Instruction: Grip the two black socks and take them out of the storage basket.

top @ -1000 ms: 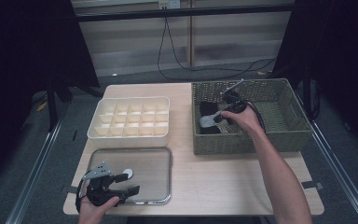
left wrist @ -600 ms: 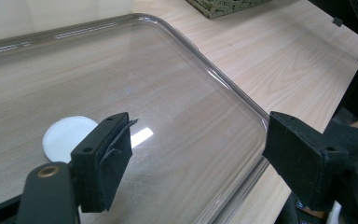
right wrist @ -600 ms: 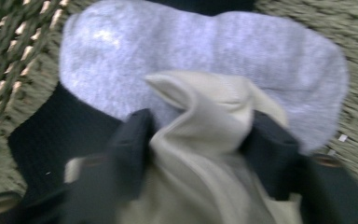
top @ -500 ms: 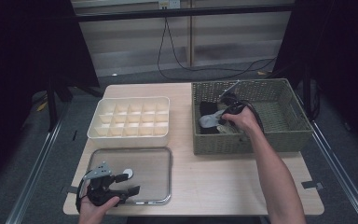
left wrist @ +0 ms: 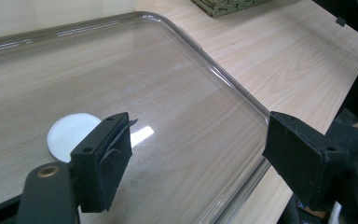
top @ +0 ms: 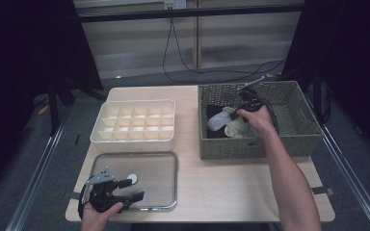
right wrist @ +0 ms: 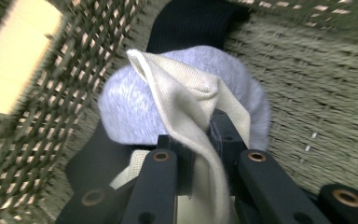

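Note:
In the woven basket [top: 255,149] lie a cream sock [top: 236,127], a grey sock [top: 218,120] and a black one [top: 214,109]. My right gripper [top: 241,115] reaches into the basket. In the right gripper view its jaws have just been closing, and the right gripper [right wrist: 200,135] now pinches a fold of the cream sock [right wrist: 186,93], with the grey sock [right wrist: 126,107] behind it. My left gripper [top: 132,187] rests open over the clear tray [top: 149,166] at the front left. Nothing is between the open jaws of the left gripper [left wrist: 200,144]; a white disc [left wrist: 67,135] lies under the tray.
A cream box with several compartments [top: 135,120] stands behind the clear tray. Bare wooden tabletop [top: 221,187] runs along the front between the tray and my right forearm. Cables hang behind the table's far edge.
My right gripper has closed on the cream sock and shifted a little inside the basket, lifting the fold. The left hand has stayed where it was.

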Tool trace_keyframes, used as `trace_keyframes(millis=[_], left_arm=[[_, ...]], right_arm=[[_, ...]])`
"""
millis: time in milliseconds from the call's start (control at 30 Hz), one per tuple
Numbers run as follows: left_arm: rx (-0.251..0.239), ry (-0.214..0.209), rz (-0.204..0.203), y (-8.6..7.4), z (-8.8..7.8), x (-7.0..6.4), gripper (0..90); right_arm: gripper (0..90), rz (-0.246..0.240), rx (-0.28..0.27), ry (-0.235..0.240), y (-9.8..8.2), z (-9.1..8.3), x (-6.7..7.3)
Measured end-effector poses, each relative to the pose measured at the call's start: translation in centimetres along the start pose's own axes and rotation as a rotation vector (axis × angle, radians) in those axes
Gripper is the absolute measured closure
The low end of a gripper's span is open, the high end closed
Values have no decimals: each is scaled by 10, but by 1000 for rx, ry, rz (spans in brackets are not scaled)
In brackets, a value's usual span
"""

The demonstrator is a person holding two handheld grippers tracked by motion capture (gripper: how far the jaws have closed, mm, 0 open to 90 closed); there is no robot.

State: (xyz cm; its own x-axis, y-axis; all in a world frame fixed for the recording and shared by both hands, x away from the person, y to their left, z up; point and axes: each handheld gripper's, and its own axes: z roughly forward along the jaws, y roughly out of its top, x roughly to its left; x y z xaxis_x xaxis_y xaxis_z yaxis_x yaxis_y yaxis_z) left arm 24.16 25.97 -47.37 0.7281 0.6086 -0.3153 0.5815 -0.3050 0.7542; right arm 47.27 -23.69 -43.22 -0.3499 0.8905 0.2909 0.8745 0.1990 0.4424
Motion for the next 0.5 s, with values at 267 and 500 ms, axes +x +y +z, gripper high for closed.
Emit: trace_keyframes(millis=[267, 500], left_arm=[[-3, -2, 1, 0, 0, -1, 227], [-6, -2, -4, 1, 1, -1, 226]], right_arm=[[817, 41, -97, 45, -11, -28, -18], [817, 91, -150, 45, -25, -51, -43]])
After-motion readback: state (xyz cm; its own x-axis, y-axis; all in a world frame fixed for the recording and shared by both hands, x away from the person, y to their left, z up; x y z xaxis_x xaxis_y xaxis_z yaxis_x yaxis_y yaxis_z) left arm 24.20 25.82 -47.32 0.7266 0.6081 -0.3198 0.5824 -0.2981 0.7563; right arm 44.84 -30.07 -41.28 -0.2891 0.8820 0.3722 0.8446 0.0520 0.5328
